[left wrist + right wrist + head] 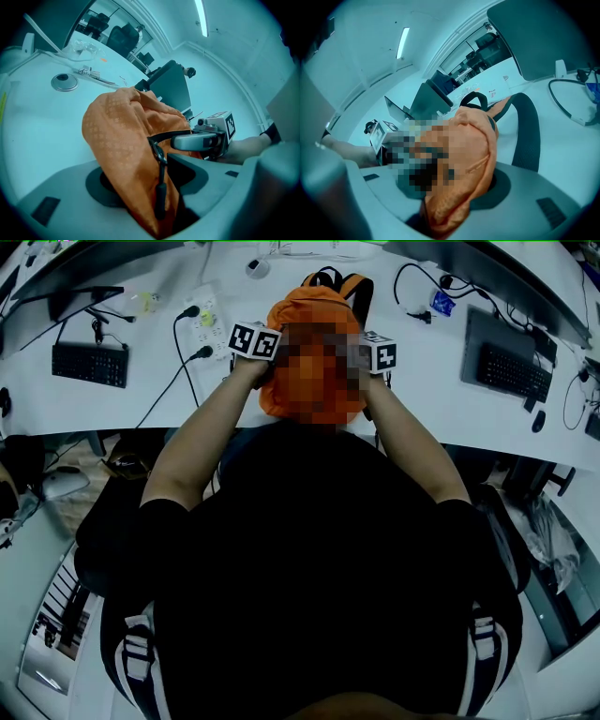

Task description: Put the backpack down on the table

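An orange backpack with black straps rests on the white table, just in front of the person. My left gripper is at the bag's left side and my right gripper at its right side. In the left gripper view the orange fabric and a black zip pull hang loosely between the parted jaws of the left gripper, with a dark gap beside them. In the right gripper view a fold of the backpack lies between the parted jaws of the right gripper. A mosaic patch hides part of the bag.
A black keyboard lies at the left of the table and another keyboard at the right. A white power strip with black cables sits left of the bag. A round metal disc lies farther back. Monitors stand along the far edge.
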